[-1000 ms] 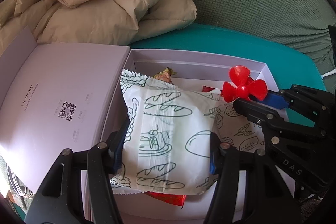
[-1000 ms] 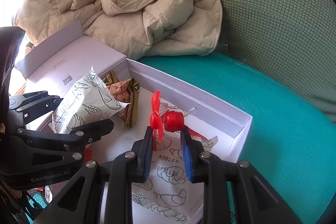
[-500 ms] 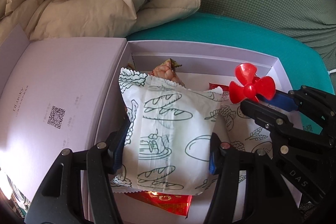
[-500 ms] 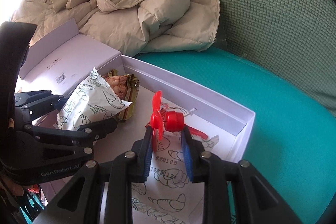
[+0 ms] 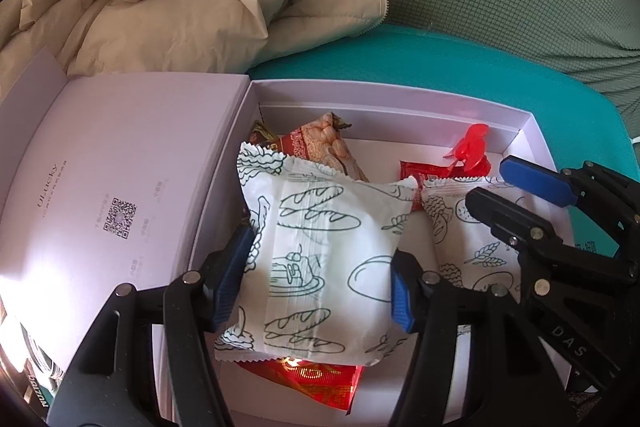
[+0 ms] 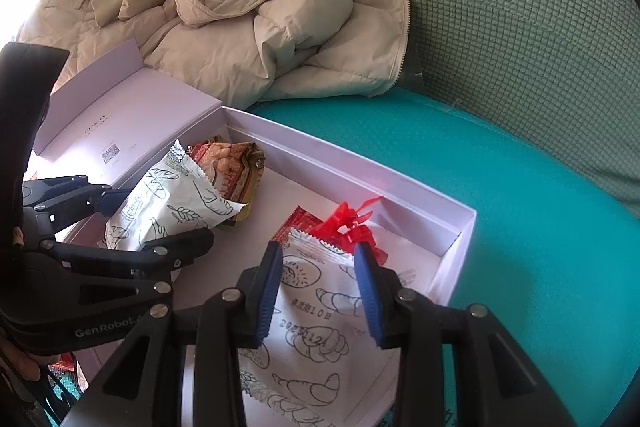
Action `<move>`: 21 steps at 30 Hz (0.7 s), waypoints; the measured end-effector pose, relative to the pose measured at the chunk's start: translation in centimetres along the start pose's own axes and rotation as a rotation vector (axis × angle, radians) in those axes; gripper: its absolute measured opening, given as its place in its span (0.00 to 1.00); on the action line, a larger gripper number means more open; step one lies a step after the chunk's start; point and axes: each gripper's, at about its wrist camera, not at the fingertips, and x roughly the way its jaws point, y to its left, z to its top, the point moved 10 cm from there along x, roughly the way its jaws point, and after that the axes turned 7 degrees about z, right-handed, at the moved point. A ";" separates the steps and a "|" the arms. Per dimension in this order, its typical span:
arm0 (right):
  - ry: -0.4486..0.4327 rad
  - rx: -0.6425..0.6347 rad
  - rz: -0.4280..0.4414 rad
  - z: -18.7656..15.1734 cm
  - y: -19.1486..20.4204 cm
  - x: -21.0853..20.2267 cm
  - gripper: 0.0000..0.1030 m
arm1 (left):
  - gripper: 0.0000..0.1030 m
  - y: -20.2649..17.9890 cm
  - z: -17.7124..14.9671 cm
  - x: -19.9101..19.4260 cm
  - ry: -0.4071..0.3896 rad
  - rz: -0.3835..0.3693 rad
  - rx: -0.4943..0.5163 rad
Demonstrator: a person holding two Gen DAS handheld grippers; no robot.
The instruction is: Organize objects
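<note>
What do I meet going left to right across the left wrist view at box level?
Open box lid → bread-print packet held in the left gripper → second bread-print packet → right gripper, its jaws just opened, nothing between them.

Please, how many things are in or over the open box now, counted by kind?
White bread-print packets: 2
Red wrappers: 2
Brown snack packet: 1
Red propeller toy: 1
Total: 6
</note>
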 end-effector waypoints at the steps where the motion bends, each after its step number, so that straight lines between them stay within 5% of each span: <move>1: -0.006 0.003 -0.006 0.1 -0.1 -0.3 0.36 | 0.58 0.0 0.2 -0.3 -0.009 0.002 -0.001; 4: -0.030 0.011 -0.002 0.5 -0.3 -1.1 0.36 | 0.65 0.0 0.5 -1.2 -0.022 0.010 0.007; 21: -0.078 0.029 -0.052 1.8 2.0 -5.8 0.41 | 0.67 3.9 -0.4 -8.0 -0.109 0.000 -0.074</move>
